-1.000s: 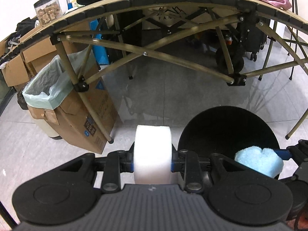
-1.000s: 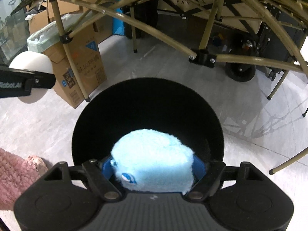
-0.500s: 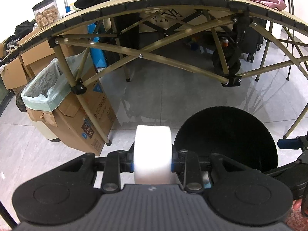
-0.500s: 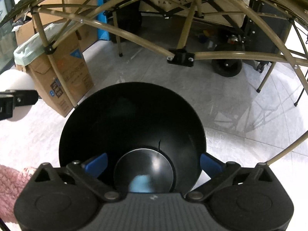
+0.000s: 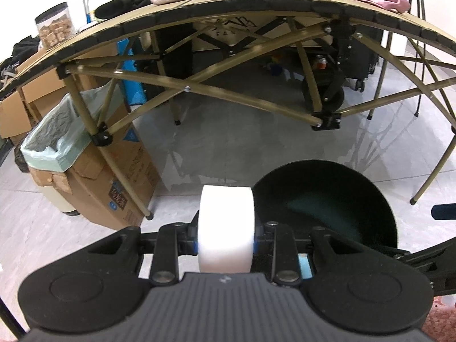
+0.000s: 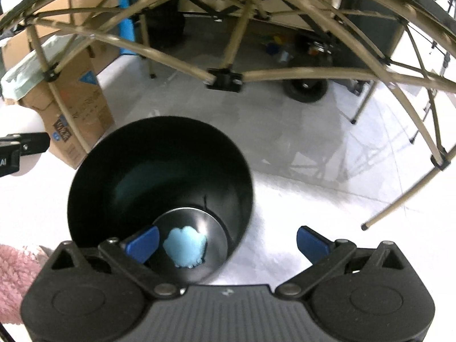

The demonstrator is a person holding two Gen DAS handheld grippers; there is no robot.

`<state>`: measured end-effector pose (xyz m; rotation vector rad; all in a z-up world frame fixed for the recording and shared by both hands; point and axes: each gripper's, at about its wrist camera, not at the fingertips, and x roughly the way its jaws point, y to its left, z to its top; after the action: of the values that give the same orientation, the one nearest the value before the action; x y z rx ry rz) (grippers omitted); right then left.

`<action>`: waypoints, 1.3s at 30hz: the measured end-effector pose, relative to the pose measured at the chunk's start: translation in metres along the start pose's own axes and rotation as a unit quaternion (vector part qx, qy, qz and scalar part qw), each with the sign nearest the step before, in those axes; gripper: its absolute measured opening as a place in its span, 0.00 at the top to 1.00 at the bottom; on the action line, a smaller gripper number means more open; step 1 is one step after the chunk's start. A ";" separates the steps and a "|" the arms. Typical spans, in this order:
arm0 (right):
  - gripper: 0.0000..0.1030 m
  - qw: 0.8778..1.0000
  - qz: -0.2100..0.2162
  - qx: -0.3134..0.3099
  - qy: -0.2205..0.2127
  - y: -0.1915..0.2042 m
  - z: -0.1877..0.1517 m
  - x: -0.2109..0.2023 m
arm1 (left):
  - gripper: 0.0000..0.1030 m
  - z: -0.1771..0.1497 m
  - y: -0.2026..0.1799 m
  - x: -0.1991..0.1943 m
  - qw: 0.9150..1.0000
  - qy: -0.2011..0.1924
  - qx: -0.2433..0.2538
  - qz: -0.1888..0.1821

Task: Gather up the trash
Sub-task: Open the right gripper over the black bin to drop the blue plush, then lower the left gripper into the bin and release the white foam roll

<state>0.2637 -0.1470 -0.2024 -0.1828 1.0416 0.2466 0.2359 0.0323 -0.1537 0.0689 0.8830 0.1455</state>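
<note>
My left gripper (image 5: 226, 246) is shut on a white foam block (image 5: 226, 228) and holds it left of the round black trash bin (image 5: 367, 188). In the right wrist view the bin's rim (image 6: 85, 171) opens below me. A light blue fuzzy piece (image 6: 185, 246) lies on the bin's bottom. My right gripper (image 6: 228, 242) is open and empty above the bin's near right edge. Its left fingertip (image 6: 142, 242) hangs over the bin and its right fingertip (image 6: 312, 242) is outside it.
A folding table (image 5: 256, 0) with a tan cross-braced frame (image 5: 185, 88) stands over the grey floor behind the bin. A cardboard box with a green bag liner (image 5: 57, 142) stands at the left. Clothes and a jar lie on the tabletop. A pink cloth (image 6: 14, 273) lies at lower left.
My right gripper opened and let go of the blue fuzzy piece, which dropped to the bin's bottom. The right gripper then shifted right. My left gripper kept its hold on the white block.
</note>
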 end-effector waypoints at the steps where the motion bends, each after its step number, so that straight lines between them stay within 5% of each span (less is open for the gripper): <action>1: 0.00 1.000 -0.001 0.005 0.001 -0.004 -0.002 -0.002 | 0.72 0.001 -0.003 0.000 1.000 0.000 0.002 -0.003; 18: 0.00 0.991 -0.067 0.113 -0.009 -0.083 -0.012 -0.027 | 0.72 0.003 -0.072 0.012 0.996 0.032 0.053 -0.061; 39: 0.00 0.986 -0.093 0.139 -0.002 -0.099 -0.012 -0.024 | 0.72 0.001 -0.106 0.055 0.987 0.129 0.040 -0.090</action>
<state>0.2705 -0.2480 -0.1847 -0.0275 1.0358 -0.0685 0.2817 -0.0635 -0.2079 0.0457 1.1486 -0.0510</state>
